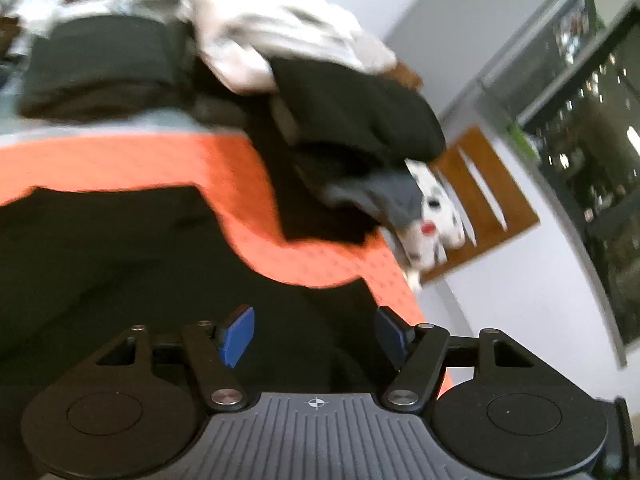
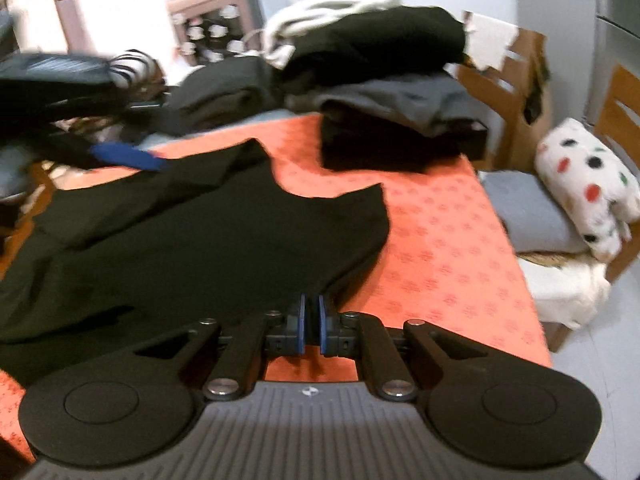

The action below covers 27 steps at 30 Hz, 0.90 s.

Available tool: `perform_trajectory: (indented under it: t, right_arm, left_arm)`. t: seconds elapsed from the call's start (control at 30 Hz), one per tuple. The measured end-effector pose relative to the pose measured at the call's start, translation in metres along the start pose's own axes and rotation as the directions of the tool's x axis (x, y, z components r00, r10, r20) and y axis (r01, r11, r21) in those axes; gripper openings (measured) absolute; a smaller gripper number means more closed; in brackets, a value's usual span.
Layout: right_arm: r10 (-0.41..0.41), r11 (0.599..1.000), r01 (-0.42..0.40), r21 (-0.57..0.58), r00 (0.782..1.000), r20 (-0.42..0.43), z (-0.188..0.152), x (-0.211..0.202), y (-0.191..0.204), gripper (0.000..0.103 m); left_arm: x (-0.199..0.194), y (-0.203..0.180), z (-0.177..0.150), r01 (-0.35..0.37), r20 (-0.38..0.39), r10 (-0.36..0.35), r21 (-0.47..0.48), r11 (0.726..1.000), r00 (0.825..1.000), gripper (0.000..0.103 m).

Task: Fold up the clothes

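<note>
A black garment [image 2: 192,248] lies spread out on the orange tablecloth [image 2: 440,240]. My right gripper [image 2: 312,322] is at the garment's near right edge, its blue pads almost together and pinching the hem. In the left wrist view the same black garment [image 1: 120,264] fills the lower left, and my left gripper [image 1: 314,334] hovers over it, open, with nothing between its blue pads. The right wrist view shows the left gripper as a dark blur at the far left, with one blue pad [image 2: 128,157] over the garment's far corner.
Folded dark clothes [image 2: 400,120] are stacked at the table's far end, with white items [image 2: 332,12] on top. A wooden chair [image 2: 616,120] to the right holds a white spotted cushion [image 2: 580,184] and a grey one [image 2: 528,216]. The table's right edge is close.
</note>
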State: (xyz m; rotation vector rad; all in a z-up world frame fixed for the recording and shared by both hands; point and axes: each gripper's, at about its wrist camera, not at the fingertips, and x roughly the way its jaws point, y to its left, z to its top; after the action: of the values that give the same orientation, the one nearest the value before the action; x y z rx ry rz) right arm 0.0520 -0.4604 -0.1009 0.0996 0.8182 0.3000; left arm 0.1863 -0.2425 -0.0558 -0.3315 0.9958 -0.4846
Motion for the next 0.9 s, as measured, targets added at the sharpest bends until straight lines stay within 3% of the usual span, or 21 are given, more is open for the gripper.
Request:
perform_trajectory:
  t: [0.17,0.33,0.47,0.67,0.73,0.8,0.87,0.9]
  right_arm:
    - [0.034,0.998,-0.034,-0.046,0.999,0.012,-0.001,-0.001,0.012,0.008]
    - [0.058,0.998,-0.057,-0.039,0.998,0.011,-0.005,0.0,0.015,0.008]
    - [0.064,0.997,-0.064,-0.046,0.998,0.01,-0.007,-0.001,0.018,0.008]
    - [0.058,0.995,-0.057,-0.079,0.998,0.011,-0.008,-0.002,0.02,0.008]
    - [0.058,0.994,-0.056,-0.089,0.998,0.015,-0.008,-0.003,0.022,0.008]
    - [0.059,0.994,-0.057,-0.097,0.998,0.019,-0.008,-0.005,0.023,0.008]
    - [0.062,0.993,-0.06,-0.098,0.998,0.024,-0.009,-0.006,0.023,0.009]
    - [0.063,0.994,-0.06,-0.092,0.998,0.028,-0.009,-0.006,0.022,0.009]
  left_arm:
    - [0.057,-0.038,0.01,0.0,-0.136,0.01,0.071,0.997,0.991,0.07]
    - [0.105,-0.076,0.013,-0.073,-0.22,0.123,0.222,0.972,0.968,0.07]
    - [0.131,-0.098,0.005,-0.211,-0.175,0.297,0.39,0.896,0.939,0.07]
    - [0.158,-0.109,-0.004,-0.3,-0.15,0.43,0.516,0.802,0.89,0.07]
    - [0.16,-0.107,-0.004,-0.32,-0.136,0.453,0.535,0.782,0.881,0.069]
    - [0.158,-0.105,-0.003,-0.325,-0.126,0.457,0.542,0.775,0.88,0.06]
    - [0.152,-0.103,0.0,-0.317,-0.121,0.444,0.538,0.781,0.888,0.023]
    - [0.148,-0.102,0.001,-0.308,-0.12,0.428,0.527,0.792,0.896,0.018]
